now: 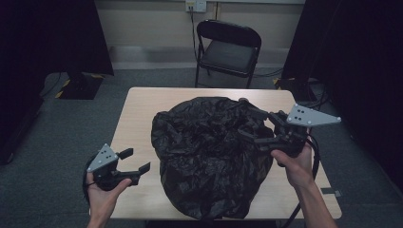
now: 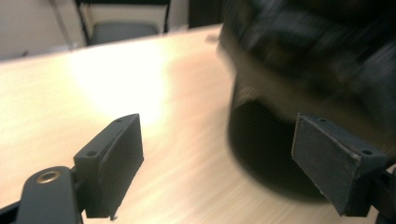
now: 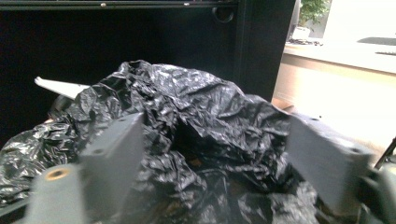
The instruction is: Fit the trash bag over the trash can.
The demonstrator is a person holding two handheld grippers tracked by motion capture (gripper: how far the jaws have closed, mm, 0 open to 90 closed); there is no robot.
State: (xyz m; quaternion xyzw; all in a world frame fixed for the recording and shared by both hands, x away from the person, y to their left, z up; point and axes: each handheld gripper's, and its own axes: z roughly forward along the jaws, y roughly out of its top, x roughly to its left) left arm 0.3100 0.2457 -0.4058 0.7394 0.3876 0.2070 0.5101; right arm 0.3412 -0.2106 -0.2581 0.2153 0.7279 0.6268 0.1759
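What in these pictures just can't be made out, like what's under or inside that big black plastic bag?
- Inside the black plastic bag: hidden in the high view by its own crumpled, opaque plastic.
- Bag's surface in the left gripper view: smeared by motion blur.
- Right gripper jaw tips in the high view: dark against the dark bag, so contact cannot be told.
- Table under the bag: covered.
- Left gripper: jaws open, nothing between them.

Crumpled glossy black plastic bag [image 1: 209, 156], heaped mid-table, overhanging near edge.

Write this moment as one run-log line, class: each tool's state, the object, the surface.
left tool: open, off the bag | right tool: open, at bag's right edge | black plastic bag: crumpled, mid-table | wooden table
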